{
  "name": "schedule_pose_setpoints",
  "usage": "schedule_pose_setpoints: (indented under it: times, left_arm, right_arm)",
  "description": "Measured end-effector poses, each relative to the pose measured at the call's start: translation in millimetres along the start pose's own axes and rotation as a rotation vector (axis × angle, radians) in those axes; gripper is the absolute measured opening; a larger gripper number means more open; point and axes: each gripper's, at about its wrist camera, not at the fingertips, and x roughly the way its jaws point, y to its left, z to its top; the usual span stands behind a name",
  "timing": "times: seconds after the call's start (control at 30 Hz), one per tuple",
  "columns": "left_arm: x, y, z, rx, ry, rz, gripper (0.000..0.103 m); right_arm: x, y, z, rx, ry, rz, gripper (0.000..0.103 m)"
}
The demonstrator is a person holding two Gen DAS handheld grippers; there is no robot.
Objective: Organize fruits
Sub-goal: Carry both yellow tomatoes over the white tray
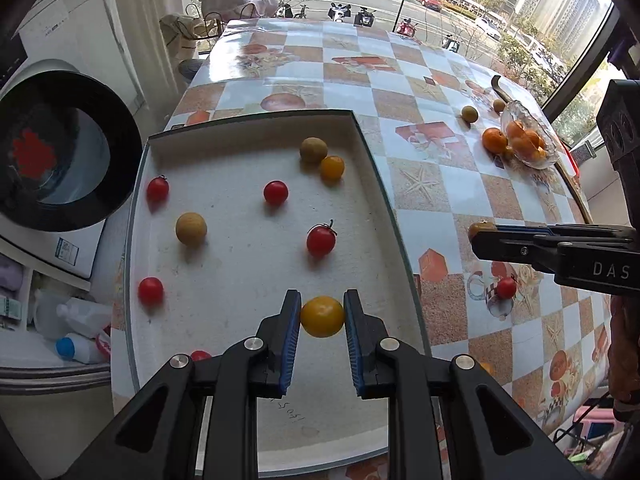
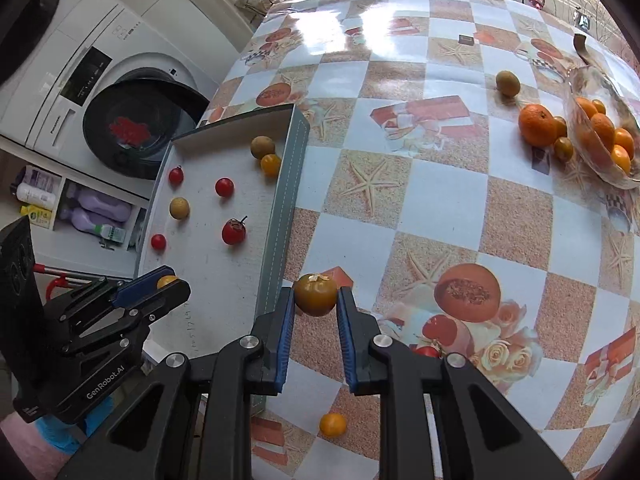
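Note:
My left gripper (image 1: pixel 322 316) is shut on a yellow tomato (image 1: pixel 322 317) and holds it over the near part of the white box tray (image 1: pixel 224 168). It also shows in the right wrist view (image 2: pixel 160 284). Red cherry tomatoes (image 1: pixel 321 241), tan round fruits (image 1: pixel 191 229) and a yellow one (image 1: pixel 332 167) lie in the tray. My right gripper (image 2: pixel 316 300) is shut on a brownish-green tomato (image 2: pixel 315 294), above the tablecloth just right of the tray's wall (image 2: pixel 280 208).
A glass bowl (image 2: pixel 600 128) of small oranges stands at the far right, with an orange (image 2: pixel 537 125) and small fruits beside it. A yellow tomato (image 2: pixel 332 424) and a red one (image 1: pixel 506 287) lie on the table. A washing machine (image 2: pixel 136 136) stands left.

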Motion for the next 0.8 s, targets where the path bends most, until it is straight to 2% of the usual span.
schedule_pose_setpoints:
  times: [0.2,0.37,0.8]
  left_arm:
    - [16,34,0,-0.091,-0.001,0.061,0.024]
    - [29,49,4,-0.12,0.005,0.089,0.024]
    - [48,51,7,-0.106,0.045,0.115,0.024]
  right_arm:
    - [27,33,29,-0.046,0.021,0.038,0.023]
    - [52,52,49,-0.073,0.045,0.034,0.023]
    - [97,60,68,-0.102,0.106,-0.034,0.023]
